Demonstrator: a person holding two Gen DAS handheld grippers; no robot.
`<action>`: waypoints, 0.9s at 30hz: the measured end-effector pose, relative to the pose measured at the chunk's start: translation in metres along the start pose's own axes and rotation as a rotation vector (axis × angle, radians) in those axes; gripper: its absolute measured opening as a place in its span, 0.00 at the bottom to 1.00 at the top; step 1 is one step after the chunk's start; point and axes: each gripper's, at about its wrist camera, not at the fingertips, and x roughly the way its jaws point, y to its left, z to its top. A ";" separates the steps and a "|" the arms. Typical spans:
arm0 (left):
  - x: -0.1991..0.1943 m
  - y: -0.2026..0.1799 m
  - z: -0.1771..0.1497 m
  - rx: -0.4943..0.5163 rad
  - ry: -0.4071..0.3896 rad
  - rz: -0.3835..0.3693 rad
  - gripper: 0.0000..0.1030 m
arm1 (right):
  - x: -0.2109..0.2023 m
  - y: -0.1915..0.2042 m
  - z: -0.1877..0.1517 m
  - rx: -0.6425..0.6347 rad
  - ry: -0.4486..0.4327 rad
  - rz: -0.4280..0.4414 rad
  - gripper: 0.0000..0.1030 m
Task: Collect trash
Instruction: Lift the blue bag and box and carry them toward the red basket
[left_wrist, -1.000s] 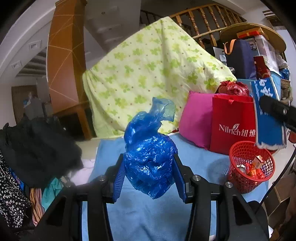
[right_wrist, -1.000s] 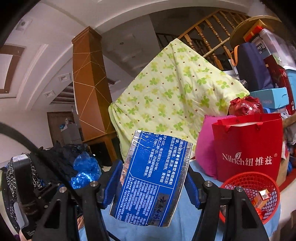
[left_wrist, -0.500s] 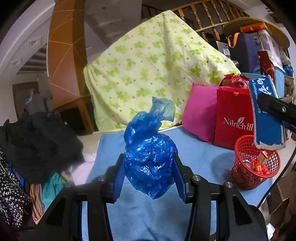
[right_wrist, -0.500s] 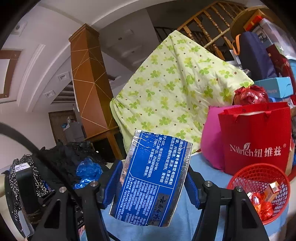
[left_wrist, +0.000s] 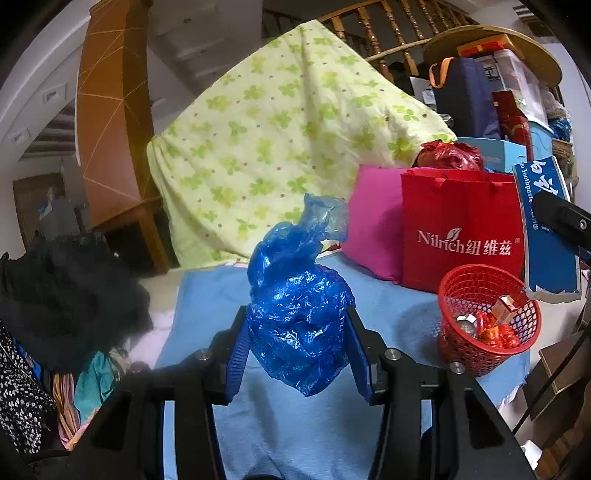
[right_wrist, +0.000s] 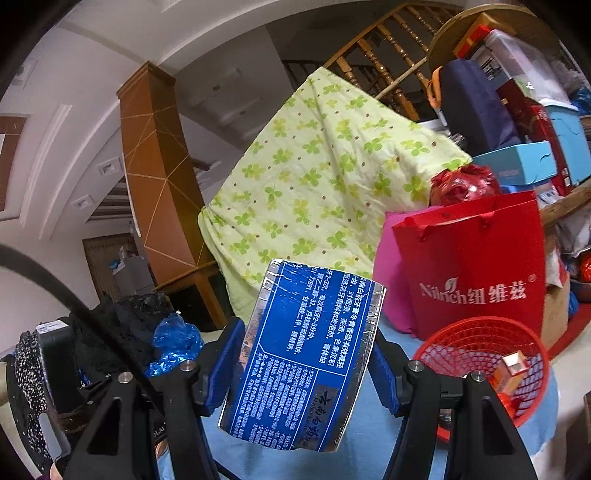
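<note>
You are mid-carry, with both loads still short of the red mesh basket (left_wrist: 487, 314). Your left gripper (left_wrist: 298, 332) has its jaws clenched on a crumpled blue plastic bag (left_wrist: 299, 306), held above the table's blue cloth (left_wrist: 207, 317). Your right gripper (right_wrist: 303, 365) grips a flattened blue toothpaste box (right_wrist: 303, 354) across its width, near the basket's rim. The basket already holds a few wrappers and a small box. Next, I judge, bring each load over the basket's mouth one at a time, box first, and release only once it hangs clear inside the rim.
</note>
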 end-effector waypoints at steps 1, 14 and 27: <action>-0.002 -0.002 0.001 0.002 -0.003 0.000 0.49 | -0.004 -0.003 0.001 0.004 -0.003 -0.002 0.65; -0.005 -0.015 0.007 0.021 -0.002 -0.021 0.49 | -0.029 -0.010 0.003 0.016 -0.047 -0.020 0.65; -0.006 -0.021 0.006 0.026 0.002 -0.025 0.49 | -0.033 -0.008 0.007 0.012 -0.048 -0.017 0.65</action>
